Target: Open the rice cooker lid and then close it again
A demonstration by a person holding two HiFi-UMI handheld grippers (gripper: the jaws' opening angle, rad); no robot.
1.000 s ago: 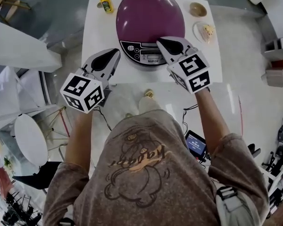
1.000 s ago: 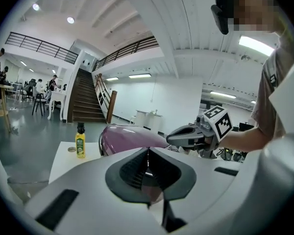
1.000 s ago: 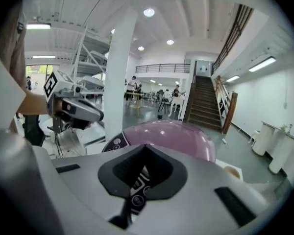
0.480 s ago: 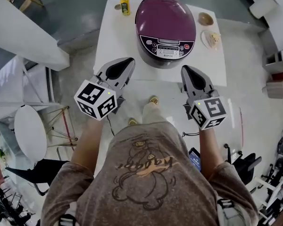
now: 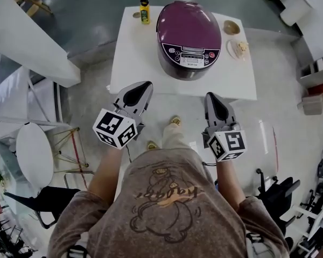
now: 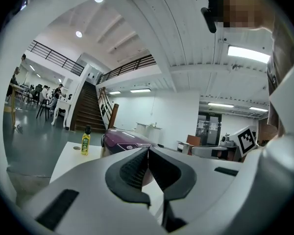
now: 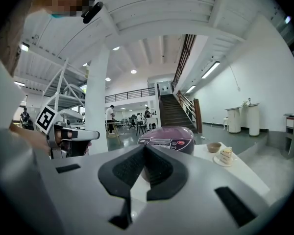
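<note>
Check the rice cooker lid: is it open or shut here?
Shut. The purple lid lies flat on the rice cooker, with no gap showing in any view.

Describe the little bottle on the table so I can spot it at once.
Find the white table with the purple rice cooker. Left of the cooker in the head view, at the far corner, stands the bottle: upright, yellow, dark-capped. The bowl and cake plate on the other side are low and round.

The white table [image 5: 132, 63] carries a purple rice cooker [image 5: 188, 34] at its middle, a yellow bottle [image 5: 144, 9] far left, and a small bowl [image 5: 231, 27] beside a plate of cake [image 5: 239, 48] right.
</note>
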